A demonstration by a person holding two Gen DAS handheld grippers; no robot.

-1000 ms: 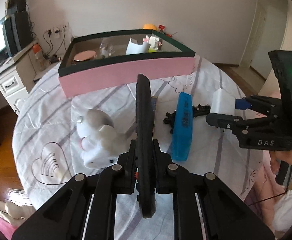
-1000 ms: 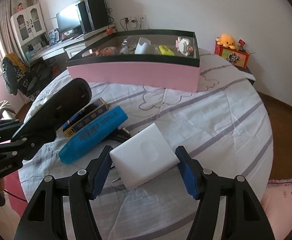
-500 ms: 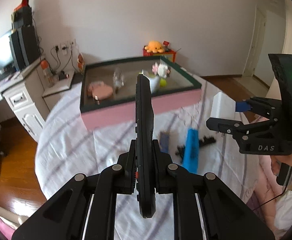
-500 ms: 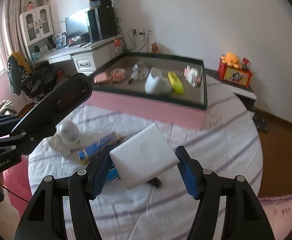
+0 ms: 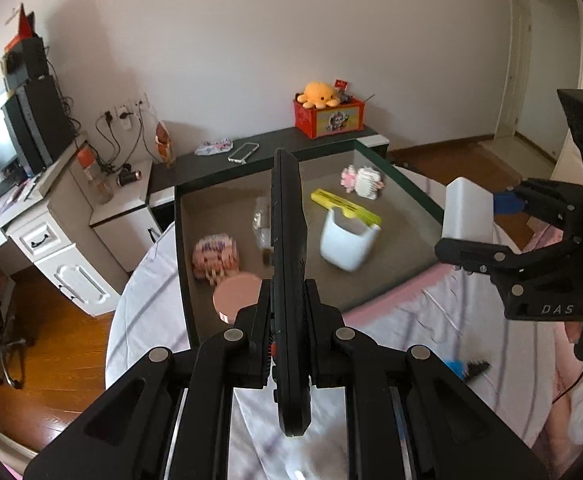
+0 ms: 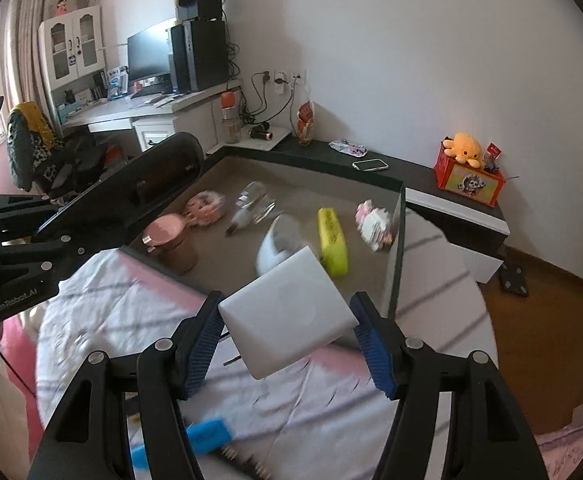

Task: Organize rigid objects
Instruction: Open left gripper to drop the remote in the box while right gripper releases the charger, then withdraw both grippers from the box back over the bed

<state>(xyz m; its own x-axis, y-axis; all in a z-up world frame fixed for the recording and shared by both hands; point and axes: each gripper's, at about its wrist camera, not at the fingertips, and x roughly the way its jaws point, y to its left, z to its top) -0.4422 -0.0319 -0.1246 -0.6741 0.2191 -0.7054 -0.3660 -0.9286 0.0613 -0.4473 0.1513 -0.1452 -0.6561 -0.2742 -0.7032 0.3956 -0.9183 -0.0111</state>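
- The right gripper (image 6: pixel 287 344) is squeezing a white charger block (image 6: pixel 287 312) between its blue pads (image 6: pixel 201 344). The jaws are closed on it.
- The left gripper (image 5: pixel 289 312) is squeezing a long black remote (image 5: pixel 287 264) that is standing on its thin edge. Its jaws are closed on it too.
- A second ago both grippers were low over the striped bed sheet (image 6: pixel 131 320). Now they are up high and closer to the big pink box (image 5: pixel 391 300).
- The charger block is hanging in the air just over the near wall of the pink box, on its right side.
- The remote is hanging over the near wall of the pink box too, close to the middle.
- Inside the pink box are lying a white cup holder (image 5: pixel 347 244), a yellow case (image 5: pixel 345 206), a small pink toy (image 5: pixel 365 182), a clear bottle (image 6: pixel 253 204), a pink checked pouch (image 5: pixel 215 258) and a pink-lidded jar (image 6: pixel 171 240).
- A blue case (image 6: pixel 203 436) and a black comb (image 6: pixel 247 464) are sitting on the sheet, in front of the pink box.
- I think both things are almost ready to be put down inside the pink box.
- The blue case and comb are not put away yet, so the job is not done.
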